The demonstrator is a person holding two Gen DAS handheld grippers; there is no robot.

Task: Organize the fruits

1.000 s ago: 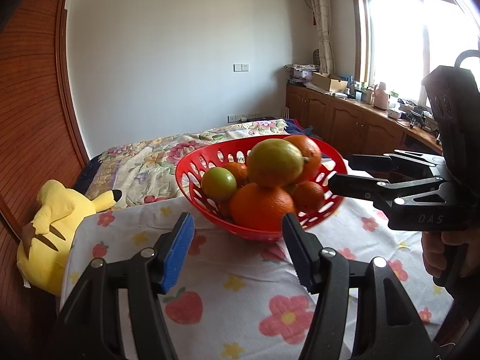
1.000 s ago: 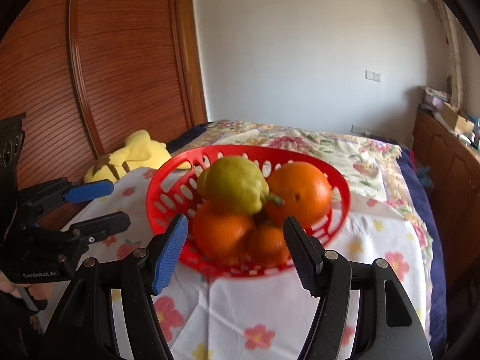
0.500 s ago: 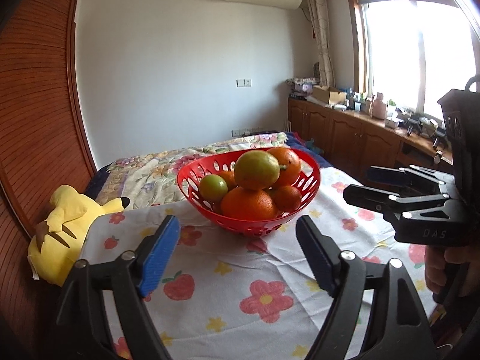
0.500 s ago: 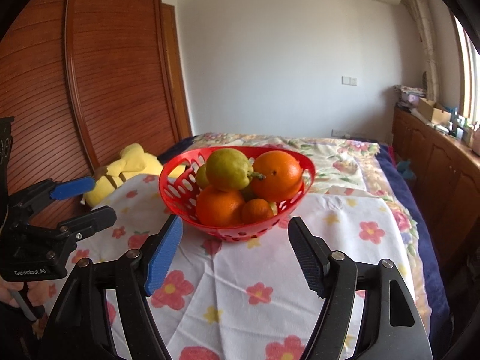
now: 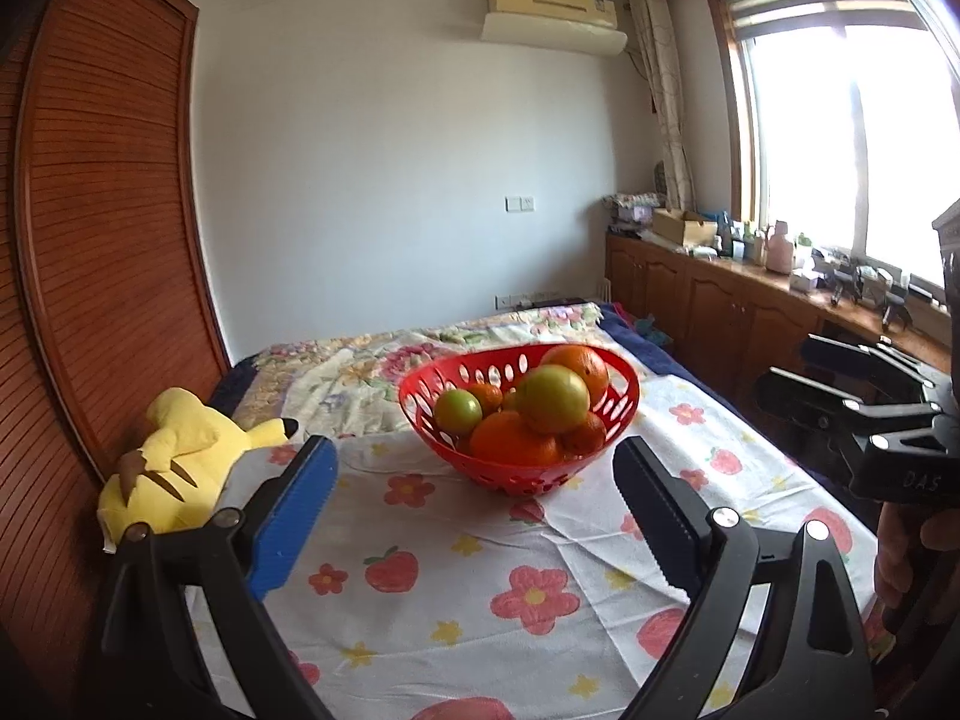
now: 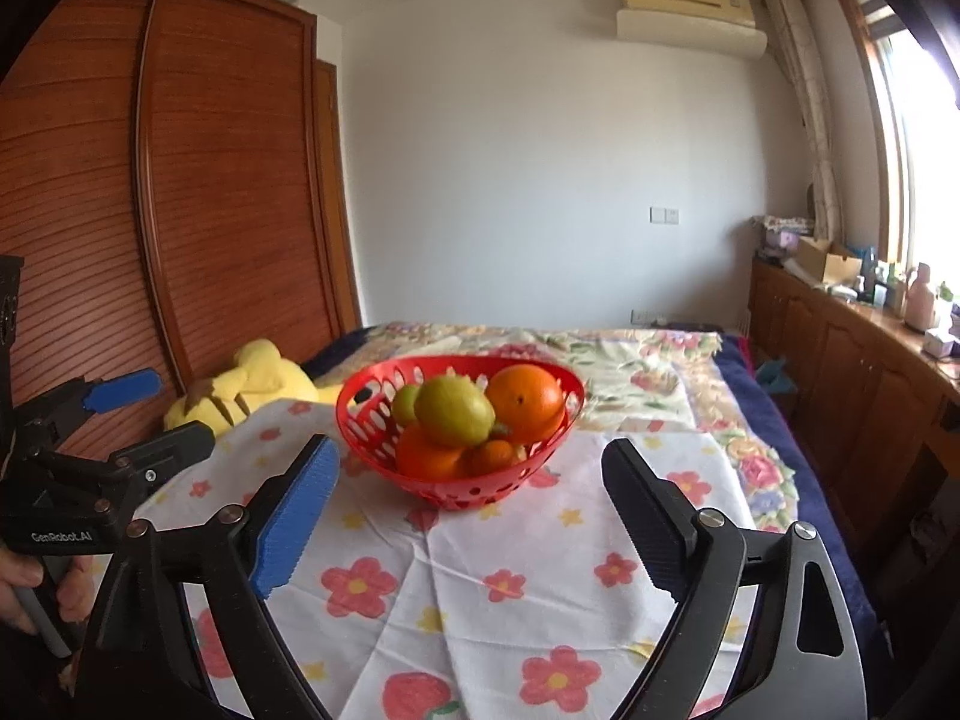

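Note:
A red perforated basket (image 5: 624, 387) stands on the flowered cloth, also in the right wrist view (image 6: 360, 414). It holds a yellow-green lemon (image 5: 552, 399) (image 6: 453, 411) on top, a large orange (image 5: 581, 363) (image 6: 528, 396), a green fruit (image 5: 457, 411), and more oranges (image 5: 513, 438) (image 6: 427, 456) below. My left gripper (image 5: 474, 516) is open and empty, well short of the basket. My right gripper (image 6: 471, 516) is open and empty, also short of it. Each gripper shows in the other's view: the right one (image 5: 798, 378) and the left one (image 6: 150, 414).
A yellow plush toy (image 5: 174, 468) (image 6: 252, 384) lies at the left by the wooden wardrobe (image 5: 90, 270). The flowered tablecloth (image 5: 480, 588) spreads in front of the basket. A floral bedspread (image 6: 630, 354) lies behind. Wooden cabinets (image 5: 720, 306) with clutter run along the right under the window.
Both grippers have pulled back from the basket and risen, so the basket looks smaller and farther. Both stayed open and empty. The fruit has not moved.

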